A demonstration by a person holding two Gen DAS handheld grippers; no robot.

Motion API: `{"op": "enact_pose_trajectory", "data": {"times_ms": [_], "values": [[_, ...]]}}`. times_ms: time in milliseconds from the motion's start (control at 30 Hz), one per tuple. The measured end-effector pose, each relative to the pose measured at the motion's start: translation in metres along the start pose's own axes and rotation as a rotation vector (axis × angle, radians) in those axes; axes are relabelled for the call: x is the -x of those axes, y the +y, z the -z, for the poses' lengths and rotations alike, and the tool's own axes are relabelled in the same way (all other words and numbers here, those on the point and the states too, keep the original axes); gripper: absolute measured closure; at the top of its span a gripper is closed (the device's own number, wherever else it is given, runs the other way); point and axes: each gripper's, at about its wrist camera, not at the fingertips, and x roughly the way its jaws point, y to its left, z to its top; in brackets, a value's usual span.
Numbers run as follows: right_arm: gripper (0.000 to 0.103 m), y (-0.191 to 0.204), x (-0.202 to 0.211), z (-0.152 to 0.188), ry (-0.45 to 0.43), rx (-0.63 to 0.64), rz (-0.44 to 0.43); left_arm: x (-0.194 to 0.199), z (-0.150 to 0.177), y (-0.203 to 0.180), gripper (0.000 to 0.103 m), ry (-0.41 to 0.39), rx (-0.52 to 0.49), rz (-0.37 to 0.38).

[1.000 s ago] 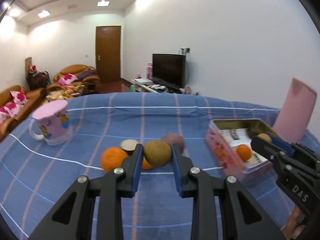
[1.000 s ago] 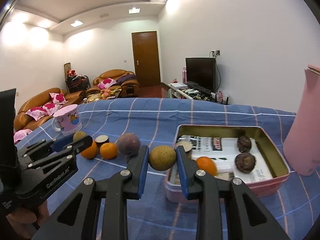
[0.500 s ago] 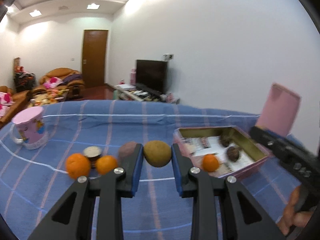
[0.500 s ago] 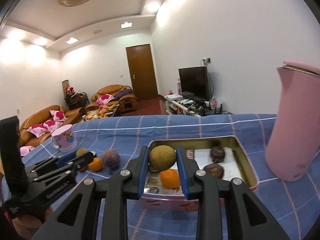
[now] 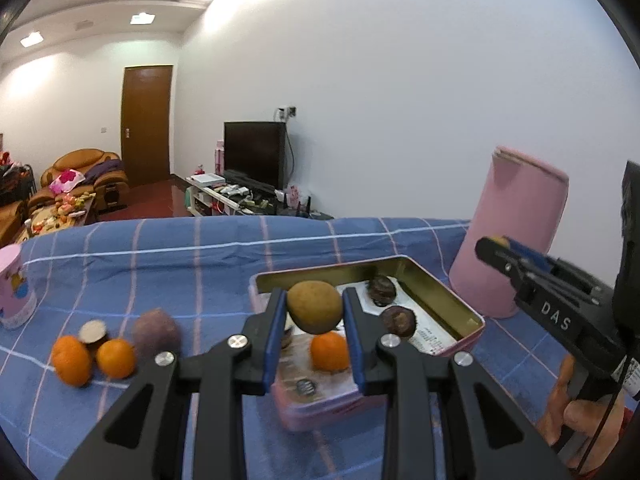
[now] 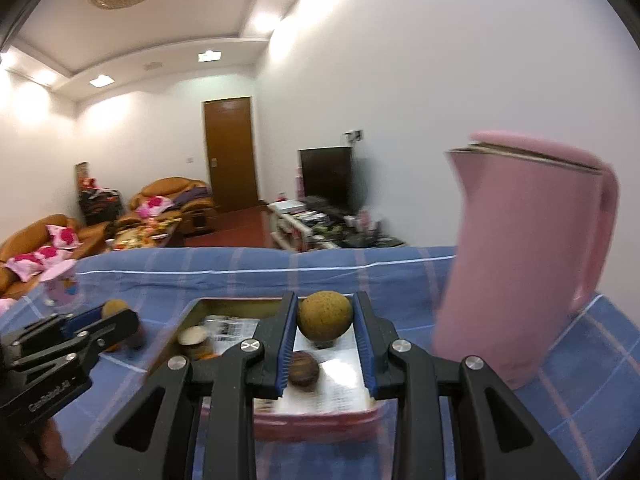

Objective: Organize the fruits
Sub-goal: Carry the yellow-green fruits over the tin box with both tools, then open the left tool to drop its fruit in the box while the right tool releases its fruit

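Observation:
My left gripper (image 5: 315,312) is shut on a brown-green round fruit (image 5: 315,307), held above the near end of the pink tin box (image 5: 466,312). The box holds an orange (image 5: 329,351) and two dark fruits (image 5: 382,290). My right gripper (image 6: 325,320) is shut on a similar brown round fruit (image 6: 325,315), held over the same box (image 6: 316,424), above a dark fruit (image 6: 303,369). Two oranges (image 5: 72,360), a purple fruit (image 5: 156,333) and a cut fruit piece (image 5: 93,331) lie on the blue checked cloth left of the box.
A tall pink jug (image 5: 516,232) stands right of the box, close to my right gripper in the right wrist view (image 6: 524,256). A pink mug (image 5: 14,286) stands at the far left. The table's far edge (image 5: 240,222) lies behind.
Both grippers have moved right with their fruits, from over the cloth to above the tin box. The right gripper has come closer to the pink jug.

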Motion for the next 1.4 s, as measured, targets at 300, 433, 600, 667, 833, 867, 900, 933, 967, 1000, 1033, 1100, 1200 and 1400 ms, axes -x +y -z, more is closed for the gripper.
{"op": "enact_pose_trajectory", "data": {"times_ms": [300,433,600,667,833,867,900,933,967,1000,1033,1100,1200,1400], "values": [[0.073,-0.023,-0.027,0.002,0.063,-0.026,0.051,-0.057,-0.007,-0.037,0.073,0.114,-0.025,-0.055],[0.073,-0.016,-0.037,0.003,0.087,0.004,0.053,-0.072,-0.006,-0.034,0.073,0.149,-0.007,-0.086],[0.073,-0.004,-0.056,0.011,0.161,0.036,0.026,-0.079,-0.004,-0.033,0.073,0.161,-0.040,-0.136],[0.073,0.001,-0.063,0.013,0.190,0.053,0.010,-0.081,-0.003,-0.031,0.073,0.170,-0.039,-0.141],[0.073,0.006,-0.061,0.015,0.195,0.052,-0.016,-0.084,-0.003,-0.030,0.073,0.184,-0.036,-0.143],[0.073,0.005,-0.062,0.015,0.199,0.045,-0.025,-0.084,-0.003,-0.030,0.073,0.185,-0.037,-0.145],[0.073,0.005,-0.062,0.016,0.203,0.041,-0.031,-0.084,-0.003,-0.030,0.073,0.188,-0.038,-0.146],[0.073,0.005,-0.063,0.016,0.209,0.036,-0.043,-0.084,-0.003,-0.030,0.072,0.190,-0.037,-0.147],[0.073,0.005,-0.064,0.015,0.215,0.033,-0.055,-0.084,-0.003,-0.029,0.072,0.190,-0.036,-0.151],[0.073,0.005,-0.065,0.015,0.221,0.028,-0.068,-0.083,-0.004,-0.029,0.072,0.189,-0.036,-0.152],[0.073,0.006,-0.065,0.015,0.222,0.025,-0.078,-0.082,-0.004,-0.029,0.071,0.186,-0.036,-0.153],[0.073,0.007,-0.065,0.014,0.226,0.016,-0.118,-0.080,-0.004,-0.030,0.061,0.175,-0.044,-0.169],[0.071,0.007,-0.068,0.015,0.247,-0.001,-0.131,-0.077,-0.004,-0.030,0.045,0.156,-0.042,-0.208],[0.060,-0.006,-0.061,0.014,0.211,-0.084,-0.155,-0.057,-0.007,-0.027,0.022,0.047,-0.044,-0.278]]}}
